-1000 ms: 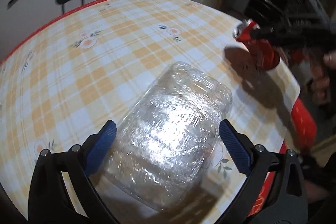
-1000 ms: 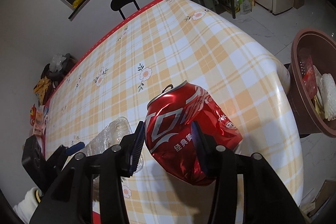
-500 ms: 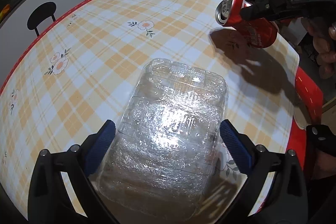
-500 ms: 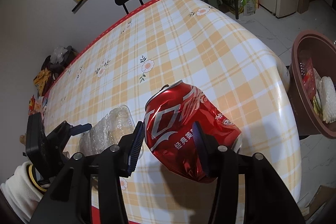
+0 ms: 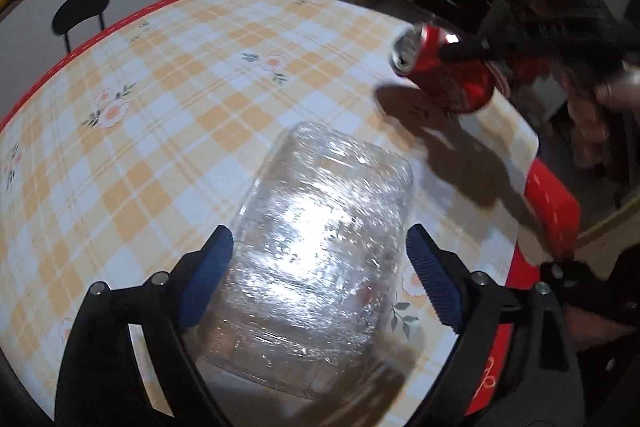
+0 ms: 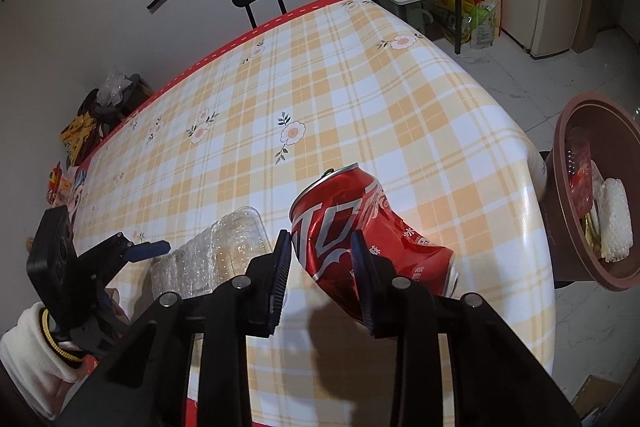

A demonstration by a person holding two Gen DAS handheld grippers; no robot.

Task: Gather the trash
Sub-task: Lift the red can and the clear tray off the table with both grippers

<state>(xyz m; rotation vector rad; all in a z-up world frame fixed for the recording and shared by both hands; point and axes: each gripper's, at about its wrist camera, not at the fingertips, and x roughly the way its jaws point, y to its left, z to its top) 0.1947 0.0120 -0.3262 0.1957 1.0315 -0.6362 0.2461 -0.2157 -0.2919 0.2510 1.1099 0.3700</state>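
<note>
A dented red can [image 6: 368,227] is being squeezed between the blue pads of the right gripper [image 6: 320,259], whose jaws are closing on it at this moment; the can is being held tilted above the checked tablecloth [image 6: 340,99], near the table's edge, with its open top pointed away from the camera and its shadow being thrown on the cloth below. In the left wrist view the same can [image 5: 444,71] is being seen off to the upper right, lifted clear of the cloth. A clear plastic container [image 5: 320,239] is being straddled by the left gripper [image 5: 316,275], lying flat on the cloth near the table's near edge; the jaws are standing wide and are closing in, the left pad [image 5: 206,279] just beside the container's side and the right pad [image 5: 434,279] close to the other side, and whether the pads are already pressing on the plastic cannot be told. From the right wrist view the container [image 6: 212,255] is being seen to the left of the can, with the left gripper [image 6: 148,249] beside it and a white sleeve [image 6: 28,343] behind. A brown bin [image 6: 592,195] with wrappers in it is being shown beyond the table's right edge.
</note>
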